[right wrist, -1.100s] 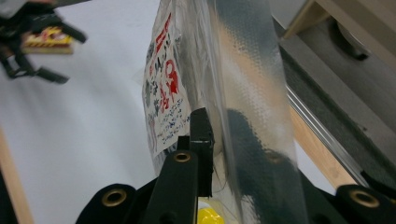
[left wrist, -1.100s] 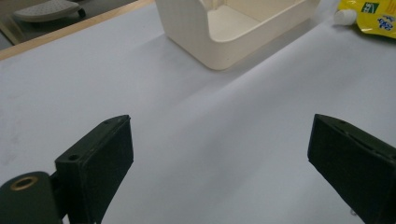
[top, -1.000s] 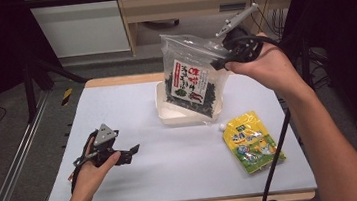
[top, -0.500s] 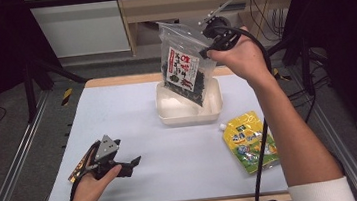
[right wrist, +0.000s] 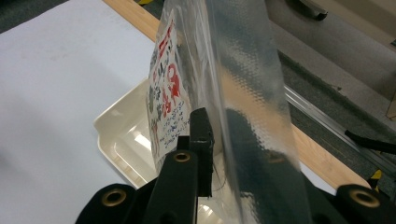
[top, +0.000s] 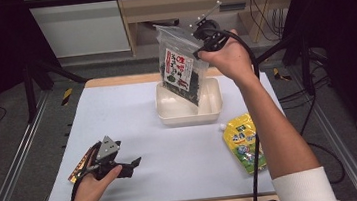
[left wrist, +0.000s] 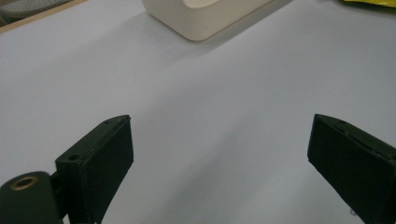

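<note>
While the right tool (top: 204, 41) clamps the upper edge of a clear plastic pouch of dark dried seaweed with a red-and-white label (top: 182, 70), the pouch hangs tilted in the air over the cream rectangular plastic tub (top: 168, 114) at the far middle of the pale grey worktop (top: 117, 112). Its lower corner dips inside the tub's rim, though I cannot tell whether it touches the bottom. Seen from the right tool's own camera, one black jaw presses flat against the shiny film of the pouch (right wrist: 243, 116), with the label turned towards the tub (right wrist: 119, 135) below.

Over at the near left, the left tool (top: 123, 165) lies low on the worktop in the person's hand, its jaws spread wide with nothing between them; its own camera looks across bare worktop (left wrist: 210, 107) to the tub (left wrist: 205, 18) farther off.

To the right of the tub, well apart from the left tool, a flat yellow and green snack packet (top: 241, 141) lies on the worktop, partly crossed by the person's right forearm in its white sleeve (top: 304, 188).
</note>
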`<state>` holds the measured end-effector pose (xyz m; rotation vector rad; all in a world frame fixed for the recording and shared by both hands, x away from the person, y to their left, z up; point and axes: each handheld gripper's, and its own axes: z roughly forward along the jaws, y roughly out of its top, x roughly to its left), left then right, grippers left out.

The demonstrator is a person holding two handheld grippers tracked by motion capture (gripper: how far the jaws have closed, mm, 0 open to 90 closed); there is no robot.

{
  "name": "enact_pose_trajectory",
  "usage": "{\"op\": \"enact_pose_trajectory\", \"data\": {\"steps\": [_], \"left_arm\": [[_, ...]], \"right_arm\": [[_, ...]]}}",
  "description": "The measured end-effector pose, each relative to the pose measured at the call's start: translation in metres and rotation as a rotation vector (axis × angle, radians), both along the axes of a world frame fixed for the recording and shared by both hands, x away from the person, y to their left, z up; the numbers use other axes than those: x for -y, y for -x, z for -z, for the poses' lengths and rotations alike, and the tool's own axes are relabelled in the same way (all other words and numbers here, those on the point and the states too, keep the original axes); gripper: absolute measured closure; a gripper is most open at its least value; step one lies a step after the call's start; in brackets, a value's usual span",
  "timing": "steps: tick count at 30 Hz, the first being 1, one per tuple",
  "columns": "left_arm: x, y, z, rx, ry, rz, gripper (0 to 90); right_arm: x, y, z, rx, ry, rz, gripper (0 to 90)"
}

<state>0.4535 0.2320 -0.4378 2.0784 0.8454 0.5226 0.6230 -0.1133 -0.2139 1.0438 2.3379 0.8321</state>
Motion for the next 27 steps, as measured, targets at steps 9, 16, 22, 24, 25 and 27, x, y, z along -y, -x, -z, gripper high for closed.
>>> {"op": "enact_pose_trajectory", "data": {"steps": [9,16,22,24,25,27], "left_arm": [[0.0,-0.001,0.001,-0.004,-0.007,-0.001,6.8],[0.003,-0.001,0.003,-0.007,-0.018,0.007,6.8],[0.003,-0.001,0.004,-0.01,-0.024,0.008,6.8],[0.003,-0.001,0.004,-0.009,-0.024,0.007,6.8],[0.003,-0.001,0.004,-0.01,-0.025,0.007,6.8],[0.003,-0.001,0.004,-0.01,-0.025,0.007,6.8]], "right_arm": [[-0.007,-0.004,0.016,-0.011,-0.001,-0.004,82.6],[-0.013,-0.004,0.028,-0.019,0.005,-0.006,82.3],[-0.014,-0.005,0.039,-0.036,0.002,-0.003,82.0],[-0.014,-0.006,0.042,-0.043,-0.002,-0.003,82.0],[-0.014,-0.006,0.044,-0.047,-0.003,-0.002,81.9],[-0.014,-0.006,0.047,-0.05,-0.007,0.001,81.8]]}}
